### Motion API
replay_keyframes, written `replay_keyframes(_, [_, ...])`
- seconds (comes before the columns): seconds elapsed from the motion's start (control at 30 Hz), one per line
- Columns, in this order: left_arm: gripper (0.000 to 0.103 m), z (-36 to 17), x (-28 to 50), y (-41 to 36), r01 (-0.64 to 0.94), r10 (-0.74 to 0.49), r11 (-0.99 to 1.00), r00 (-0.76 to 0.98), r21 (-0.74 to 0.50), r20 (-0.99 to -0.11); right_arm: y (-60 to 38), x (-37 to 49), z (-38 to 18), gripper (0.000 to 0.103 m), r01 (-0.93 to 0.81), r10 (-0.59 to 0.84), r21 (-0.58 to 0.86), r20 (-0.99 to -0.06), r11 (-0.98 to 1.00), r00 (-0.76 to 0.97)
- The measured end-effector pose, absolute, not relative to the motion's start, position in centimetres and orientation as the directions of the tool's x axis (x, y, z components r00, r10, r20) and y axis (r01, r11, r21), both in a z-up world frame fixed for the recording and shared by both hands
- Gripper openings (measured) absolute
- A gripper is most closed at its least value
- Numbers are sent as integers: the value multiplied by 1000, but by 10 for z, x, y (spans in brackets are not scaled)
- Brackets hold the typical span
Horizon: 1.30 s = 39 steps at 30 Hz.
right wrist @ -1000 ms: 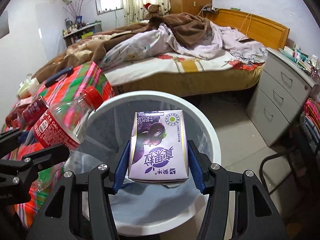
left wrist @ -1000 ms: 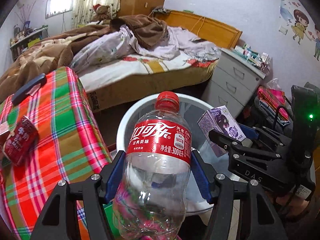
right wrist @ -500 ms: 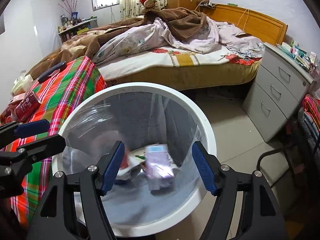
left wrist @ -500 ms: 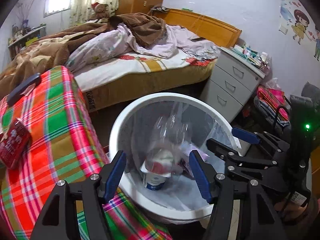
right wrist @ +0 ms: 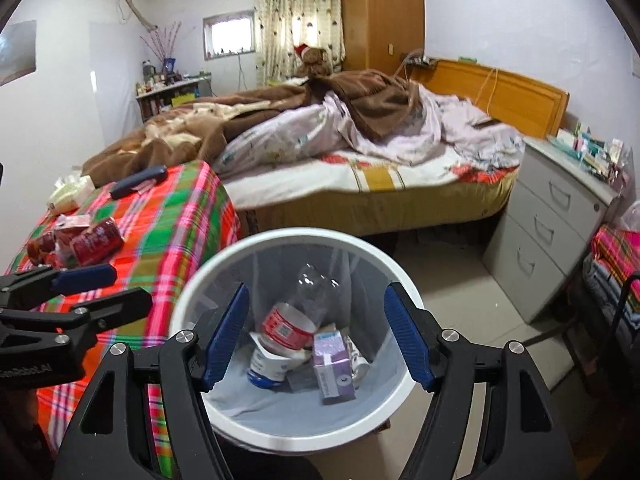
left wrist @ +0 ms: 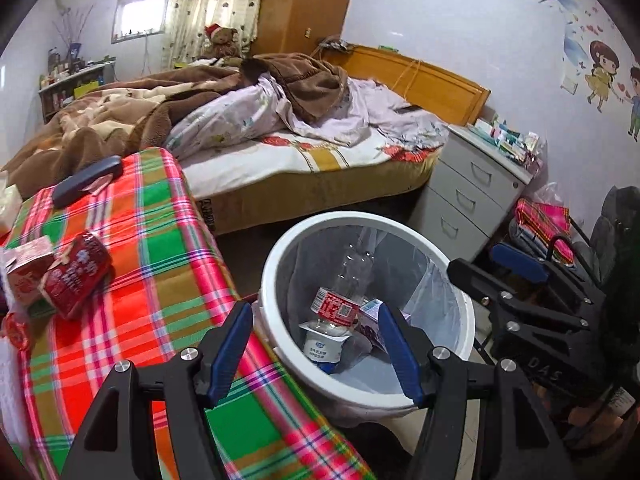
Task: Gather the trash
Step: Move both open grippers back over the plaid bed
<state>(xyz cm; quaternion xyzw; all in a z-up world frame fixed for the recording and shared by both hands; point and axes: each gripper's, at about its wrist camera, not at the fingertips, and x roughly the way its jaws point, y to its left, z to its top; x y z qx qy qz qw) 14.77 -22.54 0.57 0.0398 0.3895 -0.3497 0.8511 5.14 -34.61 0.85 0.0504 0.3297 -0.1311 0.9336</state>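
A white trash bin with a clear liner stands on the floor beside the plaid-covered table. Inside lie a clear cola bottle with a red label, a purple milk carton and a white yogurt cup. My left gripper is open and empty above the bin's near rim. My right gripper is open and empty above the bin. A red can and a red-and-white carton lie on the table.
A bed with heaped blankets fills the back. A grey drawer cabinet stands right of the bin. A dark remote-like bar lies on the table's far end. A chair with folded cloth is at the right.
Both grippers opened and dropped the cola bottle and the purple carton into the bin. Both have since drawn back and up, so more of the table and room shows.
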Motion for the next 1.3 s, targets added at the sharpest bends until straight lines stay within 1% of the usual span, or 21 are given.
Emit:
replay_keyframes(0.27, [65,20,136,-187,588,-547,785,510,-195,-664,-321,49,23,71,233,-190,2,-573,972,797])
replay_keyframes(0.43, [65,24,133,-161,558,-530,807,542,-192,-653,-304,52,27,71,203,-168,1,-556,979,814])
replay_keyframes(0.6, [65,28,131,-135,510,-488,843,589,-171,-644,-287,56,28,71,168,-145,-9,-547,986,824])
replay_keyframes(1.03, [65,35,138,-65,403,-419,898,658,-178,-626,-244,70,34,71,68,-68,-20,-534,997,843])
replay_keyframes(1.3, [65,25,147,-19,314,-352,933,680,-178,-643,-213,88,32,71,-9,-5,-24,-543,1000,840])
